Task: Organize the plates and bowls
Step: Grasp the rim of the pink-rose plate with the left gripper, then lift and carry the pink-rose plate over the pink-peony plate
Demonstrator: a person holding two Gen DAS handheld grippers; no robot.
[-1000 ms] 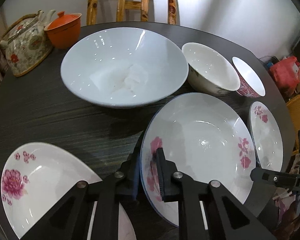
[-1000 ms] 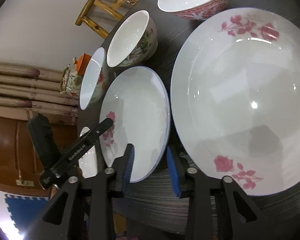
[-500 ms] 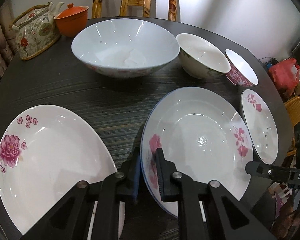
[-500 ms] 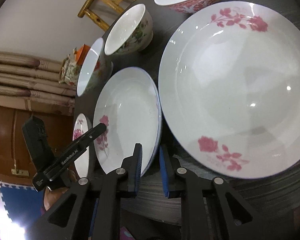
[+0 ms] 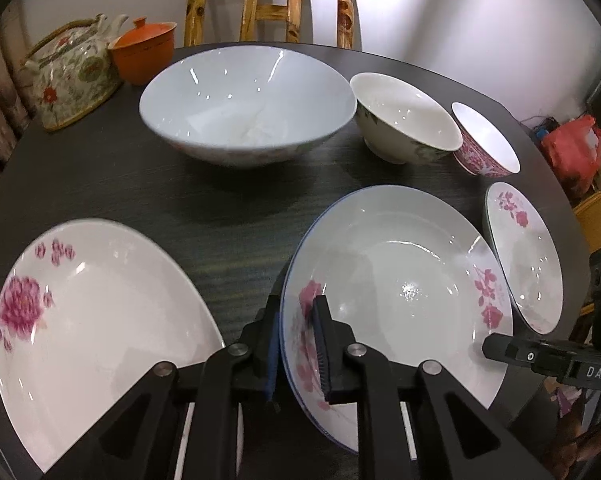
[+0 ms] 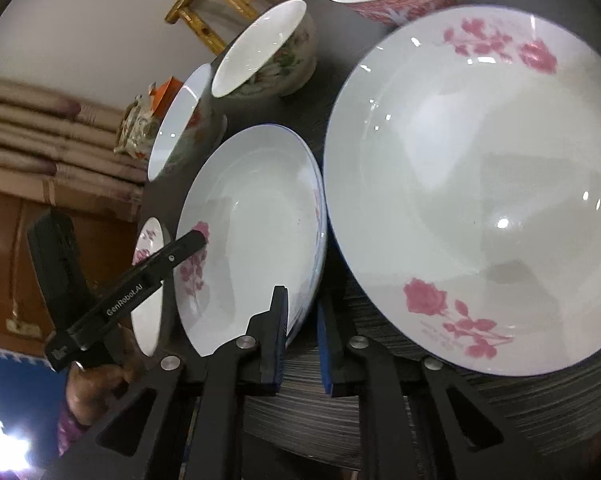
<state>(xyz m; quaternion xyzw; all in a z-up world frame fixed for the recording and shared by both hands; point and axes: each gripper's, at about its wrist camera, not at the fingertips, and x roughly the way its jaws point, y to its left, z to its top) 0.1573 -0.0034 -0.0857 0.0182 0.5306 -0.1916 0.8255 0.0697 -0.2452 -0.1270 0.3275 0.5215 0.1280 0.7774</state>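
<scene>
The blue-rimmed plate (image 5: 400, 292) sits on the dark round table (image 5: 228, 208), near its 5 o'clock edge in the left wrist view, and both grippers have it. The left gripper (image 5: 296, 336) is clamped on the rim at the plate's 8 o'clock, one finger over a pink rose, the other under the lip. In the right wrist view, the right gripper (image 6: 302, 332) has closed down on the same plate (image 6: 252, 232) at its near rim, about 5 o'clock, the rim pinched between the blue pads.

Around it: a large rose plate (image 5: 92, 328) at 8 o'clock on the table, a small rose plate (image 5: 524, 256) at 3, a big white bowl (image 5: 246, 104) at 12, a leaf-pattern bowl (image 5: 404, 120) and a red bowl (image 5: 484, 144) toward 1 to 2. A teapot (image 5: 70, 76) and an orange lidded cup (image 5: 144, 54) stand at 10 to 11.

The plate looks like glazed ceramic: stiff, fairly heavy for its thinness, slick under the pads, and likely to chip or crack if knocked against its neighbours. The rim is the only real place to hold it, with a pad well over the lip, not on the very edge. Two opposite rim grips should keep it level; the small rose plate lies just beside it, so a straight lift seems safer than sliding
</scene>
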